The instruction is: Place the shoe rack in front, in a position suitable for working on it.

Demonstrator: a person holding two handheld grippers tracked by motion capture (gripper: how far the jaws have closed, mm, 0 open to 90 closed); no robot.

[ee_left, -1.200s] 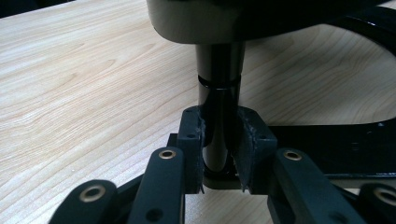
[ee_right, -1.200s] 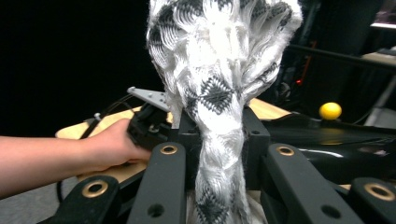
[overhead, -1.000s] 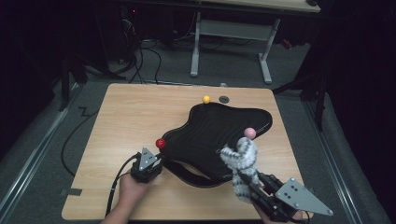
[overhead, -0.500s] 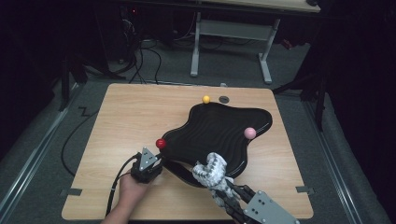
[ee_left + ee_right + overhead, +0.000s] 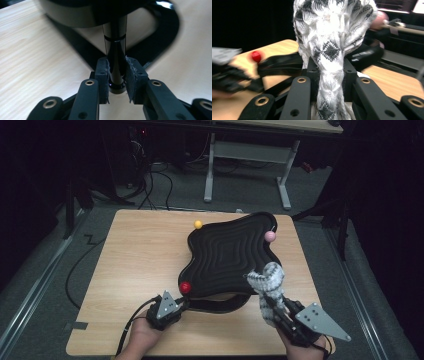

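On the wooden table [image 5: 135, 265], a wavy black tray [image 5: 227, 255] stands amid darkness.

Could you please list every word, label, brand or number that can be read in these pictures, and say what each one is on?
None can be read.
The black tray, its stem, the cloth, both tools and the table bear no visible writing.
A pale tag in the background of the right gripper view is too blurred to tell whether it carries text.

Tray [image 5: 227, 255] turned (sock [image 5: 267, 282] rightward, raised)
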